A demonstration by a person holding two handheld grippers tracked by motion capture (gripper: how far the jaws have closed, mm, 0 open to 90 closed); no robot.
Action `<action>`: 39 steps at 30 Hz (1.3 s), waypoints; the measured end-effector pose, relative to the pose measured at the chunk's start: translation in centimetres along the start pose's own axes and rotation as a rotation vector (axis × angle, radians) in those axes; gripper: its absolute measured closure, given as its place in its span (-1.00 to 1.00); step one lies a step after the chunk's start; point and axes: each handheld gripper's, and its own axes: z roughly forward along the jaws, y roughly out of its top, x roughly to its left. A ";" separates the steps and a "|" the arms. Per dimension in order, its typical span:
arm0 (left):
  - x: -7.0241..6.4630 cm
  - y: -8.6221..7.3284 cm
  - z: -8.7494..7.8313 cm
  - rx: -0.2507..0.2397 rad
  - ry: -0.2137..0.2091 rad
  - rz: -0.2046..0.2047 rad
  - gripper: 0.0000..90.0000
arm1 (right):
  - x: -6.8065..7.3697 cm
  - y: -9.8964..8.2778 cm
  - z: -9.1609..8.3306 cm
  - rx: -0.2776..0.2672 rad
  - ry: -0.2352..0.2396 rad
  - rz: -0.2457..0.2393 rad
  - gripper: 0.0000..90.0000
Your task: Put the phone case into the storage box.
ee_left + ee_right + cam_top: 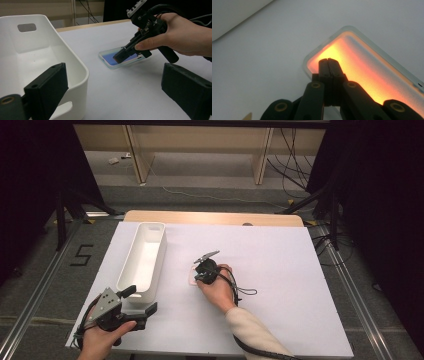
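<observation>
High view: white bin [142, 260] lies at 10 o'clock on the desk [280, 270]; phone case [191, 276] at centre under the right gripper [204, 275]. Left gripper [137, 302] sits at 7 o'clock beside the bin.

Left gripper view: fingers [47, 87] released, nothing between; bin wall close alongside.

Right gripper view: fingers [328, 67] clenched together, tips over the case [362, 65].

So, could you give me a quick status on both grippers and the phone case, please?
Right gripper shut, tips down inside the clear phone case. Case flat on the table, beside the white bin. Left gripper open, holding nothing. Nothing in the way.
</observation>
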 end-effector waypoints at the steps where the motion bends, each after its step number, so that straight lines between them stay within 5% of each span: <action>1: 0.0 0.0 0.0 -0.002 -0.002 0.003 -0.86 | 0.0 0.0 0.0 0.007 0.000 -0.001 1.00; 39: 0.1 0.0 0.2 -0.007 -0.018 0.021 -0.82 | 0.2 -0.8 -1.3 0.109 0.000 -0.059 1.00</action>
